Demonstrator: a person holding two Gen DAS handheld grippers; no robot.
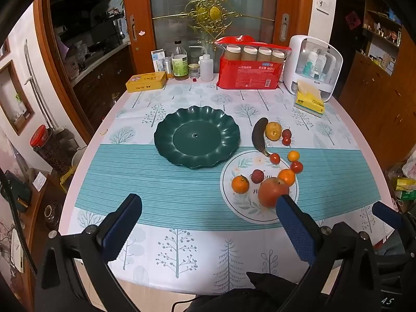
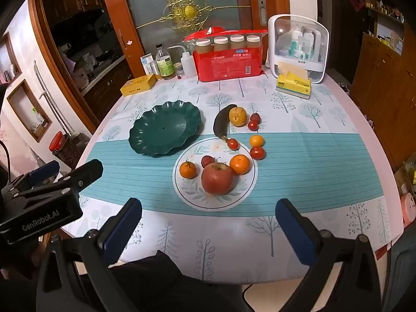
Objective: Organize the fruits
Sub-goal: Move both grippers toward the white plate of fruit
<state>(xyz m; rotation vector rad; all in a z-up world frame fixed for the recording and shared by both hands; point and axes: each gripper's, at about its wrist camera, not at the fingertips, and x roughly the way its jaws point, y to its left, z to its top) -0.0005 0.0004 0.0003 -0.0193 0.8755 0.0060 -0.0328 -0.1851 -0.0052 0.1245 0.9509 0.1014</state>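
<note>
Tree-print tablecloth [image 2: 299, 161] holds empty green scalloped tray [image 2: 163, 130] left, apple [image 2: 218, 179] on floral plate [image 2: 187, 195] right; left gripper [image 1: 208, 223] and right gripper [image 2: 208, 227] both gape wide, empty.

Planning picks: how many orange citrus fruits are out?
3. Two oranges on the white plate: left orange and right orange flanking the apple. A smaller orange lies on the cloth beyond. None seem hidden.
</note>
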